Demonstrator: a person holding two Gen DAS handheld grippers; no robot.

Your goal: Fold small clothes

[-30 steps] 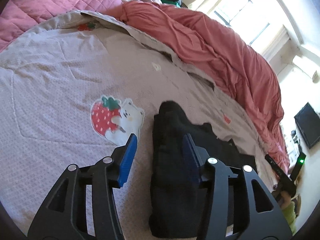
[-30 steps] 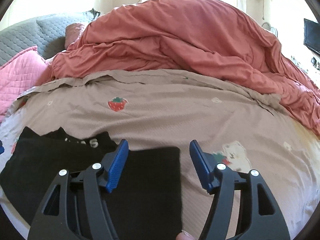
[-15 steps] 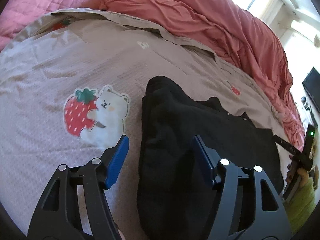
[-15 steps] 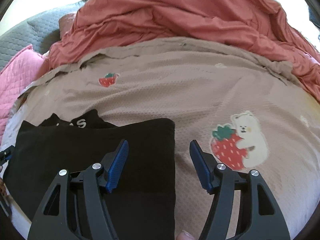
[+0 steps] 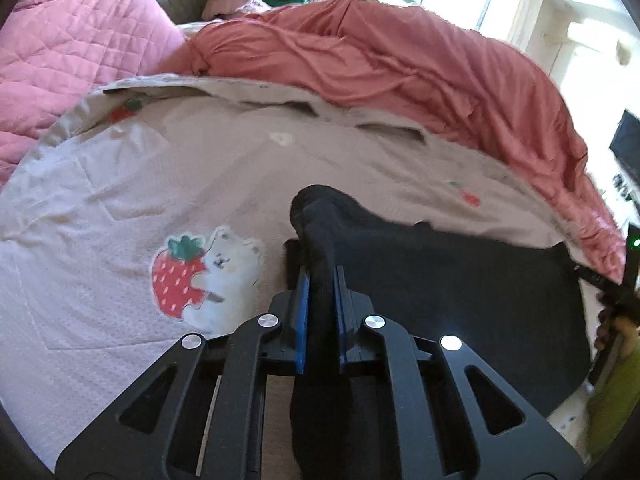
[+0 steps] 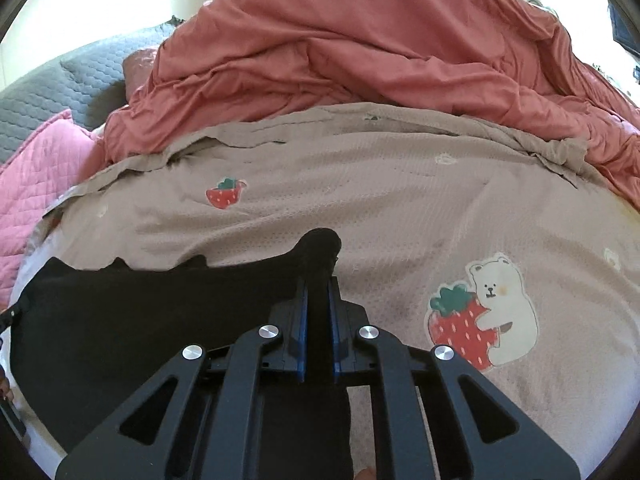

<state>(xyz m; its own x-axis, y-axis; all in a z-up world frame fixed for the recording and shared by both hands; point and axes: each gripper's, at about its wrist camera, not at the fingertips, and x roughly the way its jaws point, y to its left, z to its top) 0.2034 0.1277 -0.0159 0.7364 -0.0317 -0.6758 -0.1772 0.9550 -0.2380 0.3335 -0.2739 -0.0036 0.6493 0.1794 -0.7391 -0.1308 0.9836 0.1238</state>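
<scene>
A black garment (image 5: 460, 280) lies partly folded on a beige bed cover. My left gripper (image 5: 319, 276) is shut on its left edge, with a bunch of black cloth standing up between the blue pads. My right gripper (image 6: 318, 284) is shut on the garment's (image 6: 140, 312) right edge, cloth poking up past its fingertips. The garment stretches between the two grippers, and its near part is hidden under the gripper bodies.
The beige cover (image 5: 200, 168) has a strawberry-and-bear print (image 5: 204, 276), which also shows in the right wrist view (image 6: 480, 320). A rumpled red duvet (image 6: 360, 60) is heaped along the far side. A pink quilted pillow (image 5: 60, 60) lies at far left.
Both grippers were open over the garment's edges. Both have now closed on the black cloth and pinched it up.
</scene>
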